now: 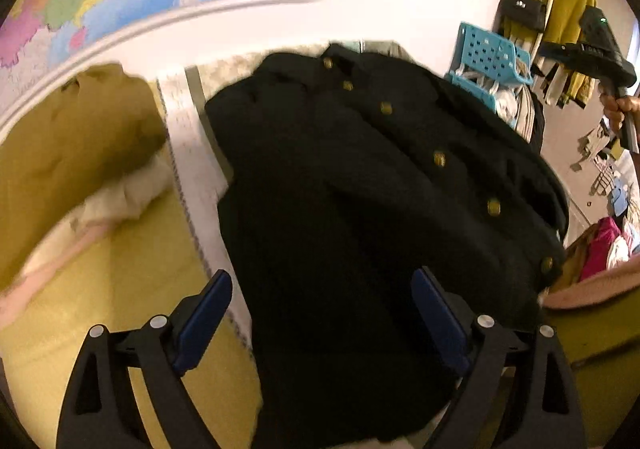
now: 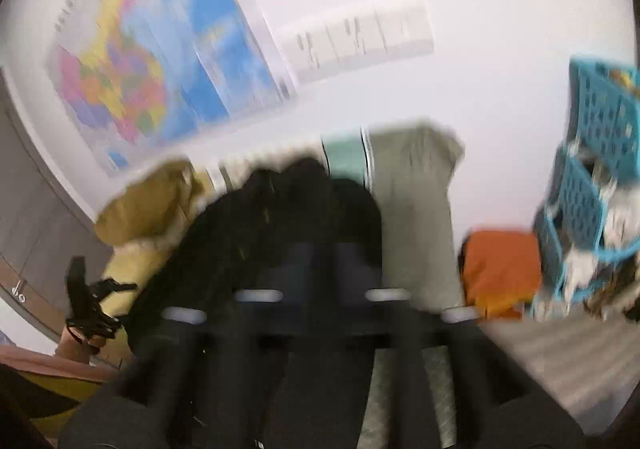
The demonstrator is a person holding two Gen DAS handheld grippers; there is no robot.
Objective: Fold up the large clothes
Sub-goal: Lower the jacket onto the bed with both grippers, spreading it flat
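Two spread blue pads of the left gripper point(image 1: 322, 323) frame the near hem of the black coat point(image 1: 360, 177) in the left wrist view, nothing pinched; its row of gold buttons point(image 1: 440, 159) runs from lower right to upper centre, so its long axis points away from the claw. The right gripper point(image 1: 600, 45) hangs high at right, farther off. Blur fills the right wrist view: the right gripper point(image 2: 320, 261) seems parted on nothing, with the coat at centre-left beyond.

The left gripper point(image 1: 322, 325) points steeply downward with its blue pads spread wide, while the right gripper point(image 2: 318, 261) (badly blurred) has jaws whose gap cannot be made out.
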